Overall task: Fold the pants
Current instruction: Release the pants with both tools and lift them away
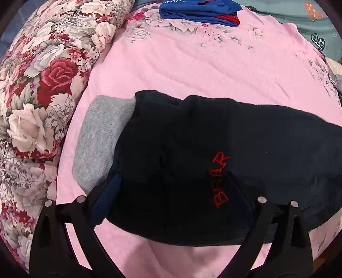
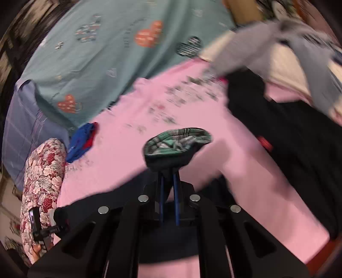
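Observation:
Dark navy pants (image 1: 192,149) lie across the pink bedsheet (image 1: 192,70), with red "BEAR" stitching (image 1: 220,179) and a grey cuff (image 1: 102,139) at their left end. My left gripper (image 1: 175,205) points steeply down over the near edge of the pants and is open wide. Its blue-padded left finger (image 1: 104,201) is beside the cloth and nothing is pinched. In the blurred right wrist view, my right gripper (image 2: 168,173) is shut on a bunched end of the pants (image 2: 177,145), which shows a green plaid lining and is lifted off the sheet.
A rolled floral quilt (image 1: 42,96) borders the left side. Folded blue and red clothes (image 1: 198,10) lie at the far end of the sheet. A teal heart-print sheet (image 2: 96,53) lies beyond. A black garment (image 2: 288,132) and grey clothing (image 2: 288,47) are at the right.

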